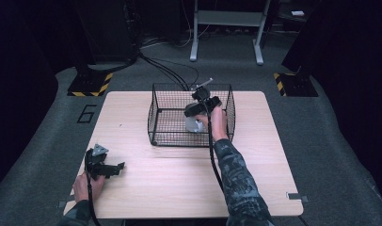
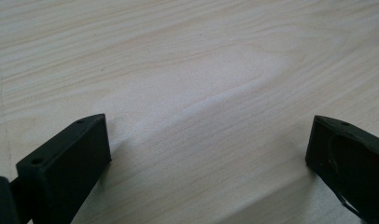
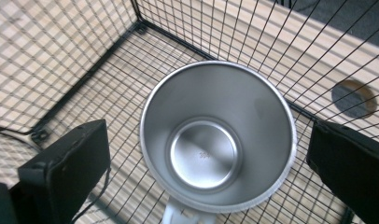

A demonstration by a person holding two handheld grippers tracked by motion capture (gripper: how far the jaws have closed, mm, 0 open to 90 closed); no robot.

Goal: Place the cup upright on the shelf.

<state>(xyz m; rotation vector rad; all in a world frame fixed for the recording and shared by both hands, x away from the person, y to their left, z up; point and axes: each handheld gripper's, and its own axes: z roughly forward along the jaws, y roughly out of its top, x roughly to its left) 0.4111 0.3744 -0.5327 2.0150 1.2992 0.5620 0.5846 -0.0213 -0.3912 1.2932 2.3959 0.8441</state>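
A black wire basket [image 1: 156, 117] stands at the middle of the far half of the wooden table [image 1: 179, 183]. Inside it an empty steel cup [image 1: 194, 125] stands upright. My right gripper [image 1: 199, 109] hangs above the cup inside the basket. In the right gripper view the cup [image 3: 204, 154] sits between the two spread jaws of the right gripper [image 3: 208, 144], which stands open with a gap on each side. The basket's mesh [image 3: 85, 70] surrounds it. My left gripper [image 1: 116, 167] rests near the table's front left corner. In its own view the left gripper [image 2: 208, 140] is open over bare wood.
A dark round hole [image 3: 353, 98] in the tabletop lies just outside the basket wall. Beyond the table are cables [image 1: 170, 70], a metal frame's legs [image 1: 226, 28] and two striped stand bases [image 1: 90, 84]. A figure 6 [image 1: 87, 113] marks the floor at the left.
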